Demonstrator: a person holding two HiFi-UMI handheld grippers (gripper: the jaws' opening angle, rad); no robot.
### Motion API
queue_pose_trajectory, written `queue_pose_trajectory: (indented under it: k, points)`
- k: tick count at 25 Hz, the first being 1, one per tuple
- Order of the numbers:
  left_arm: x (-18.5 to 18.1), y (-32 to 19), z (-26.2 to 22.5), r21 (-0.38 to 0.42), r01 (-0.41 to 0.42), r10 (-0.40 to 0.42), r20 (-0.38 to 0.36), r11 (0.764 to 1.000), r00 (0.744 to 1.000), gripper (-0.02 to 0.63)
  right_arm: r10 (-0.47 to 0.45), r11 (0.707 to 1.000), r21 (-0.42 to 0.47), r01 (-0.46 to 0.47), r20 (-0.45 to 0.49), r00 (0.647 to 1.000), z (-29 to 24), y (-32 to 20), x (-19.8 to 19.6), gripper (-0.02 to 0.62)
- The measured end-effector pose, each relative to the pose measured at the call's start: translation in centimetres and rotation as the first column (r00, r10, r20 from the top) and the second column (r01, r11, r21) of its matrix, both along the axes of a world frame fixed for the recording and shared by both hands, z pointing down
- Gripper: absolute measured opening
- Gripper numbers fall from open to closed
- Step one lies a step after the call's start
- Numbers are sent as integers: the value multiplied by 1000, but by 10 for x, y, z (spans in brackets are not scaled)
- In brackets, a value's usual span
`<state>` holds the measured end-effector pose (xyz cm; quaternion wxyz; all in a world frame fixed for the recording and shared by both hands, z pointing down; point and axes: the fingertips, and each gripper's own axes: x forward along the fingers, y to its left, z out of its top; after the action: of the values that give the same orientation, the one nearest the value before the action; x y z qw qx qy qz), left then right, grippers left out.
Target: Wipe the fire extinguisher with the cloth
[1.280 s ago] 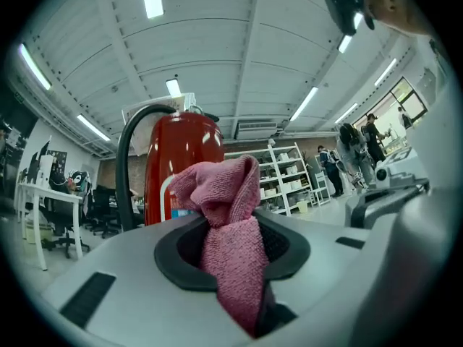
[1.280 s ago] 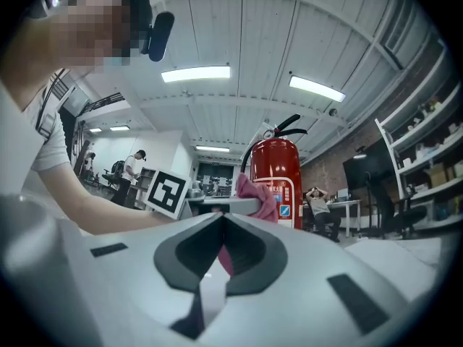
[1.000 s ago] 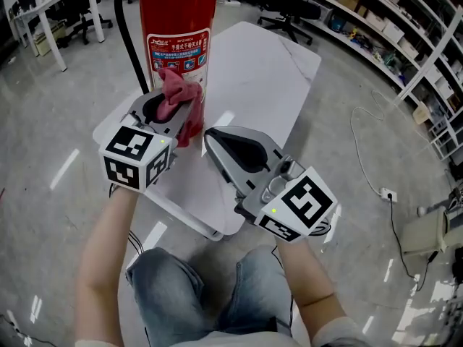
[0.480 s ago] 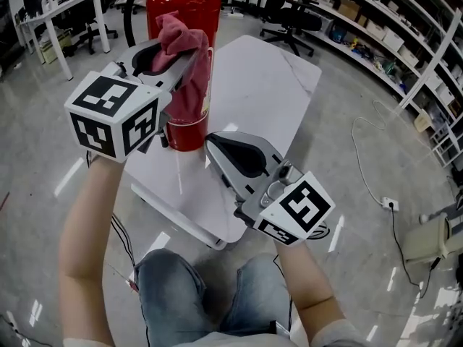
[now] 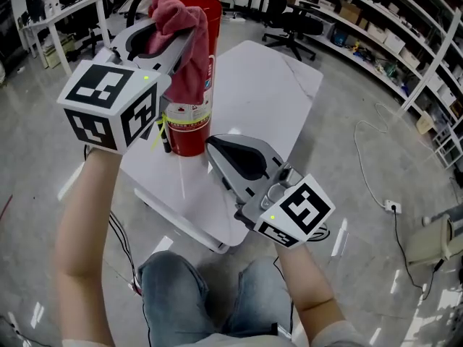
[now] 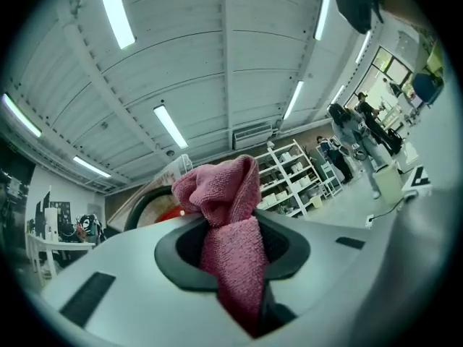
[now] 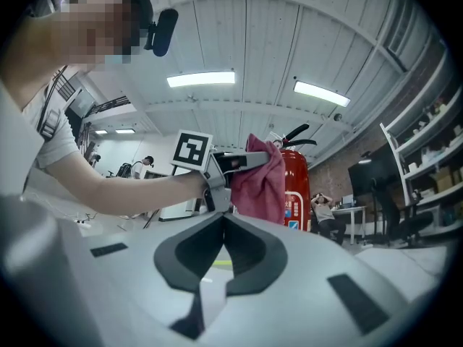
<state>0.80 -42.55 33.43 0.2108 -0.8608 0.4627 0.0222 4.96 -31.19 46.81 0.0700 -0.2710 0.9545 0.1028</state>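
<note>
Currently, wiping step: left gripper pinches pink cloth, draped on fire extinguisher just ahead; right gripper pressed together, empty, lower beside it. Next, probably — drag cloth down the cylinder.

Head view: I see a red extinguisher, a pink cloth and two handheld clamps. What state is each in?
Fire extinguisher: upright on the white table.
Cloth: bunched, pinched in the left gripper, hanging by the extinguisher's upper body.
Left gripper: shut on the cloth, held high.
Right gripper: shut, empty, held low.
</note>
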Motion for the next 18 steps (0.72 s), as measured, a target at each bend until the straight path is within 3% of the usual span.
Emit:
queue_pose_trajectory:
  k: [8,18]
  points:
    - [0,-12,63,-81,-3,-2,-60,997,998,114,11,1000,-13,-12,-12,1000,13,-4,4,9]
    - [-1,-3,128,-191,12,-13,-6,982,1000,114,13,999,-36,-14,-31,999,21,4,2,9]
